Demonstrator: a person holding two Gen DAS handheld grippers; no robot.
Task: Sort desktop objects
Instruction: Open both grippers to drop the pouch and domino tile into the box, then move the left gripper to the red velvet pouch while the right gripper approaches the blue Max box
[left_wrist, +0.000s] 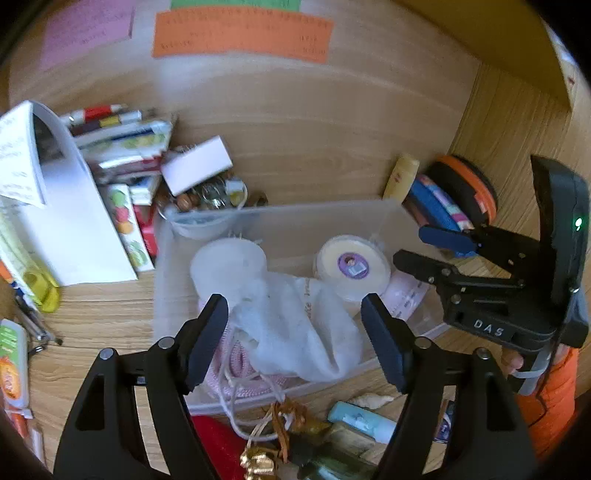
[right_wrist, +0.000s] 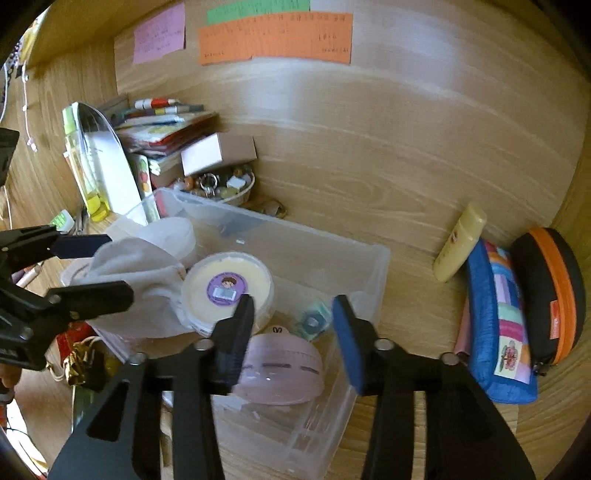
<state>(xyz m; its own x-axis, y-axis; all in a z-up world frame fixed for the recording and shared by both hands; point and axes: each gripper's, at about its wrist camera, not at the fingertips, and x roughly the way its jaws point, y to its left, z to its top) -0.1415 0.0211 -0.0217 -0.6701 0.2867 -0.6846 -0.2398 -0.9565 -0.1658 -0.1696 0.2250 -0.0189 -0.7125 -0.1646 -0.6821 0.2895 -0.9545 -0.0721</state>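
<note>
Wood-grain desk (right_wrist: 369, 177) and back panel (right_wrist: 424, 55), orange paper notes (right_wrist: 275, 37) above.

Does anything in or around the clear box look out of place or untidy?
Yes. A crumpled white cloth hangs over the near wall of the clear box, and cords trail out onto the desk. Otherwise nothing looks spilled or broken.

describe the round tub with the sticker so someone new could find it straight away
Start at the clear plastic bin in the middle of the wooden desk. Inside it, next to the crumpled white cloth, sits a round cream-coloured tub. It is the only thing there with a purple round sticker showing a cartoon figure on its lid; the pink case near it is plain.
</note>
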